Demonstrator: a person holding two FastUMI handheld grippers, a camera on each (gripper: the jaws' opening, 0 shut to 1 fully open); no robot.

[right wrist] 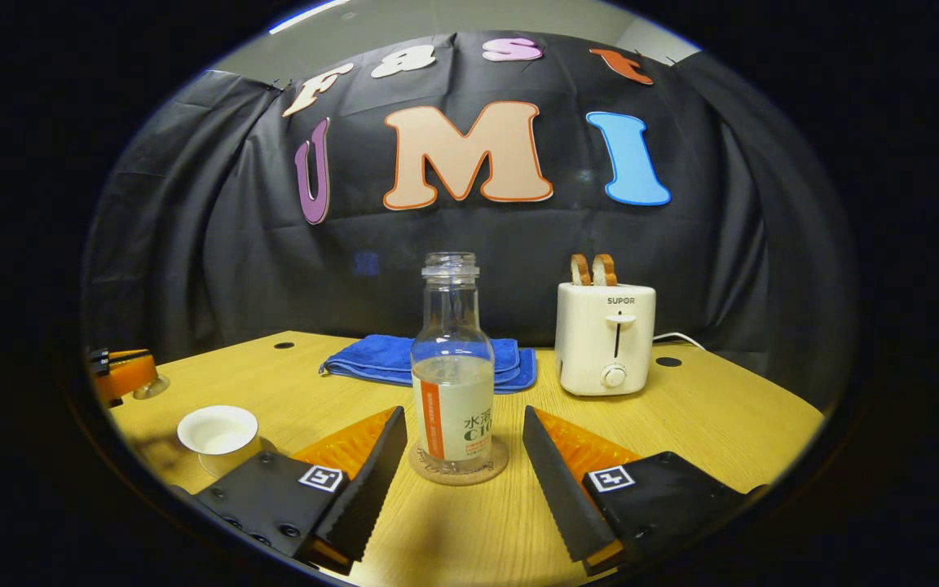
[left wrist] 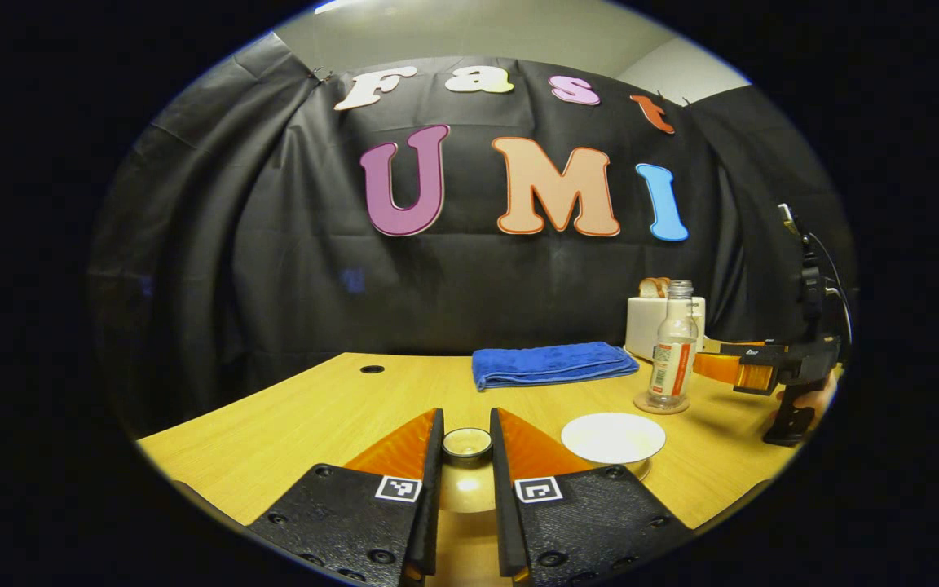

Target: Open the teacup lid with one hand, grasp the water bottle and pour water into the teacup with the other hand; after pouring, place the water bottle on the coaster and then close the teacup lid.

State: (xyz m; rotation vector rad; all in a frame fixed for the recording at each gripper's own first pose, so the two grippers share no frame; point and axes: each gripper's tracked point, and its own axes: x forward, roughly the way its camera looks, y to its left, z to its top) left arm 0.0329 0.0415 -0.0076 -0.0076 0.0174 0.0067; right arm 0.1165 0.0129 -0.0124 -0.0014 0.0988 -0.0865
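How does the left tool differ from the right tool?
The left tool has narrowly parted fingers; the right tool has widely spread ones. The left tool clamps the teacup lid; the right tool holds nothing, the water bottle standing free on its coaster. Both face the wall.

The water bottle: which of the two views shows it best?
The right gripper view. There the water bottle stands close and central on its coaster, between the open fingers of the right gripper, neck to base visible. In the left gripper view the water bottle stands small and far off, near the toaster.
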